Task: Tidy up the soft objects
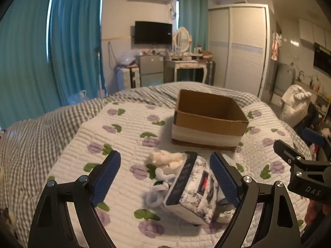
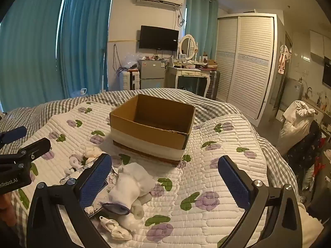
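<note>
An open cardboard box (image 1: 209, 122) stands on the quilted bed; it also shows in the right wrist view (image 2: 153, 128). In front of it lies a floral tissue pack (image 1: 192, 190), a cream plush (image 1: 165, 159) and white loops (image 1: 157, 188). My left gripper (image 1: 165, 177) is open, low over the pack, its right finger against the pack's side. My right gripper (image 2: 165, 184) is open above white rolled socks (image 2: 132, 186) and a small white piece (image 2: 115, 227). The tissue pack's edge (image 2: 86, 169) lies behind its left finger.
The floral quilt (image 2: 206, 186) covers a checked bedspread (image 1: 31, 136). Teal curtains, a dresser, a small fridge and a wardrobe (image 2: 248, 62) stand beyond the bed. A white bag (image 2: 295, 124) and clothes pile up at the right.
</note>
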